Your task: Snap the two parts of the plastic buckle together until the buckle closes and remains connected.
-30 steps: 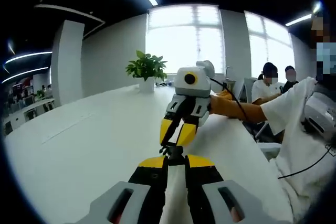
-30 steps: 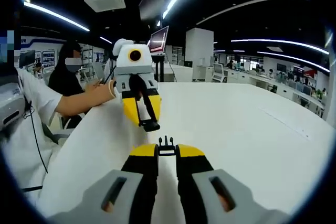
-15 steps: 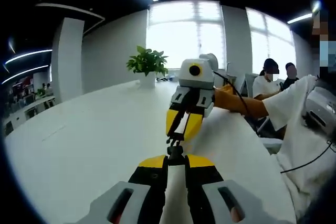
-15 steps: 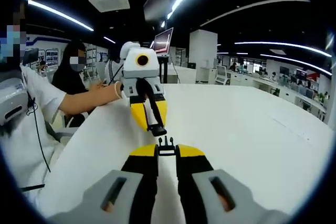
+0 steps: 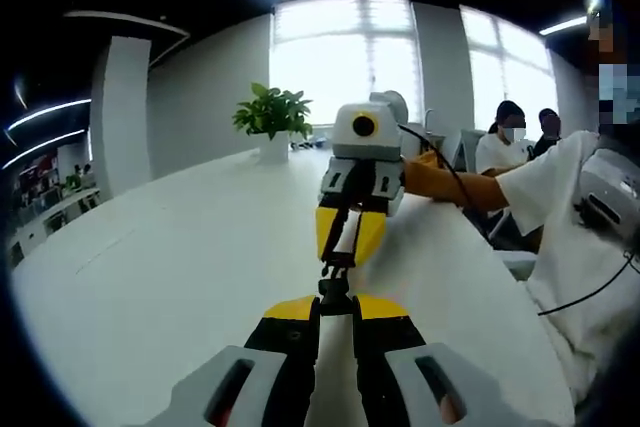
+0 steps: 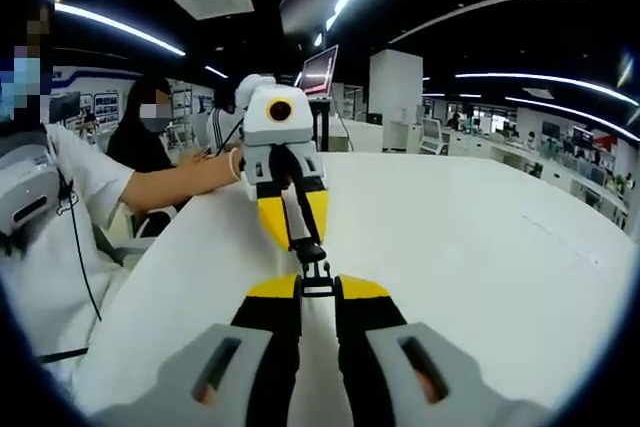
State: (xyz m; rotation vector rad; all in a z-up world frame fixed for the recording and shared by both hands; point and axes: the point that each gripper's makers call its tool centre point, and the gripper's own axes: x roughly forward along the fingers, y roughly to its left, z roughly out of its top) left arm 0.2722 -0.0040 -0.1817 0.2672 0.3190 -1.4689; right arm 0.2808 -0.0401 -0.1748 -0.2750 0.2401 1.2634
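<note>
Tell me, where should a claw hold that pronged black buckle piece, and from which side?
Probably by its rear end, coming from behind, as the right claw does now. The pronged buckle half is small, and its prongs point forward toward the socket half in the left claw. Pinching the back across its flat sides leaves the prongs free to enter the socket.
</note>
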